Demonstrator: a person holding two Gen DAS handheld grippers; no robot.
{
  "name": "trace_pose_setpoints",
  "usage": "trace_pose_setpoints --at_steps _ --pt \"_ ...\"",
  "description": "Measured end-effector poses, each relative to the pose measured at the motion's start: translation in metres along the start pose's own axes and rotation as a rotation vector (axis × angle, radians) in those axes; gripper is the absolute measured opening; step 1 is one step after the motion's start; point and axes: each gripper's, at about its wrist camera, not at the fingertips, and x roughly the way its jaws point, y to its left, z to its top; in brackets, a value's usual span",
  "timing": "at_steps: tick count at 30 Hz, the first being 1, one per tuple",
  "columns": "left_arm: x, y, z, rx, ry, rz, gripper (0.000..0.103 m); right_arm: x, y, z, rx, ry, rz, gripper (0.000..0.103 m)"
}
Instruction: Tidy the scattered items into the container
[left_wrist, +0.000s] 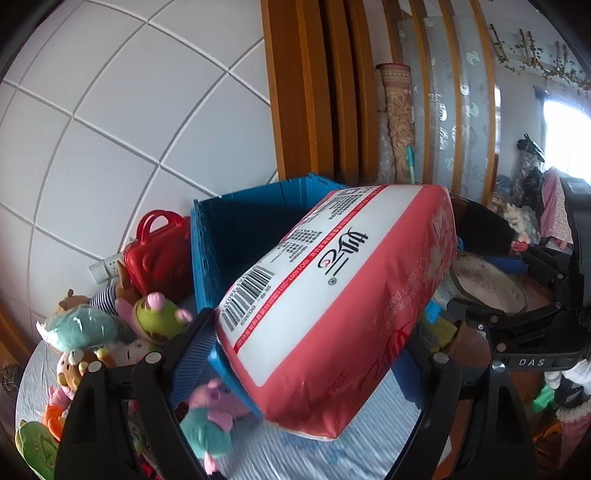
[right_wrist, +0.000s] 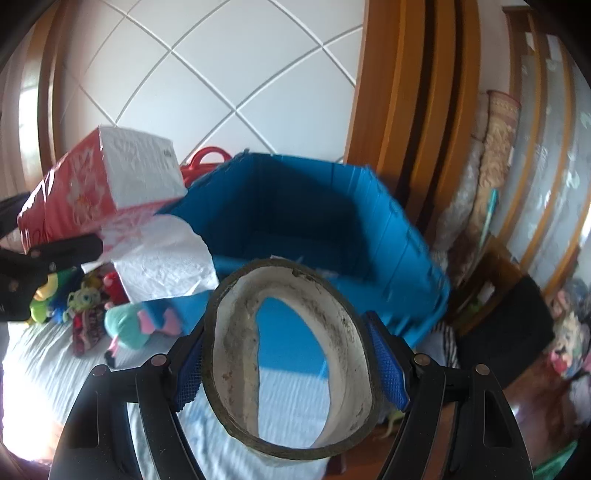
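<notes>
left wrist view: the left gripper (left_wrist: 317, 354) is clamped across a large red and white tissue pack (left_wrist: 332, 306), its fingers pressing the pack's two flanks. the pack is tilted, far end raised over the rim of the blue container (left_wrist: 236, 229), near end low above the pale striped sheet (left_wrist: 332, 450). the container stands open against the white tiled wall (left_wrist: 129, 110). a red toy case (left_wrist: 159, 254) sits just beside the container's left wall. a heap of plush toys (left_wrist: 110, 332) lies left of the gripper, and a teal and pink plush (left_wrist: 210, 424) lies just beside the pack's lower end. at right the right gripper (left_wrist: 532, 332) shows, with the tape roll (left_wrist: 487, 284) ahead of it.

right wrist view: the right gripper (right_wrist: 291, 365) is closed on a wide tape roll (right_wrist: 291, 362), blue pads against the roll's outer sides. the roll is held up near the blue container (right_wrist: 388, 236), which shows through its core. the tissue pack (right_wrist: 99, 184) is at upper left, touching the container's left corner, with the left gripper's finger (right_wrist: 55, 254) on it. a teal and pink plush (right_wrist: 140, 325) and smaller plush toys (right_wrist: 77, 299) lie on the sheet (right_wrist: 288, 398) below the pack.
</notes>
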Motion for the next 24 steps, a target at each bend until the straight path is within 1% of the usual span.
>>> trace_pose_setpoints --at_steps 1,2,4,5,6,7,11,13,15,19,22,24 --pt "0.008 0.0 0.011 -0.009 0.004 0.004 0.087 0.006 -0.008 0.008 -0.009 -0.001 0.004 0.075" --pt "0.017 0.0 0.021 -0.017 0.008 0.008 0.087 0.013 -0.017 0.016 -0.015 -0.004 0.014 0.069" --pt "0.038 0.0 0.04 -0.029 0.016 0.026 0.087 0.025 -0.033 0.034 -0.027 -0.01 0.039 0.068" --pt "0.051 0.001 0.049 -0.034 0.024 0.037 0.087 0.033 -0.041 0.043 -0.033 -0.01 0.052 0.06" --pt "0.068 0.002 0.056 -0.043 0.038 0.057 0.087 0.047 -0.051 0.053 -0.039 0.003 0.066 0.05" --pt "0.084 0.002 0.064 -0.052 0.053 0.076 0.087 0.063 -0.058 0.061 -0.039 0.021 0.087 0.035" --pt "0.138 0.014 0.072 -0.103 0.129 0.136 0.087 0.13 -0.078 0.092 -0.003 0.054 0.2 0.033" --pt "0.158 0.021 0.07 -0.124 0.168 0.163 0.087 0.144 -0.082 0.098 0.015 0.037 0.27 0.033" --pt "0.175 0.028 0.066 -0.142 0.206 0.182 0.087 0.152 -0.084 0.098 0.008 0.032 0.305 0.033" --pt "0.195 0.029 0.058 -0.143 0.254 0.195 0.087 0.155 -0.099 0.096 -0.009 0.028 0.313 0.033" --pt "0.209 0.027 0.056 -0.146 0.28 0.167 0.089 0.159 -0.112 0.094 -0.001 0.04 0.289 0.034" --pt "0.216 0.024 0.056 -0.141 0.302 0.165 0.091 0.164 -0.118 0.091 0.006 0.051 0.275 0.034"
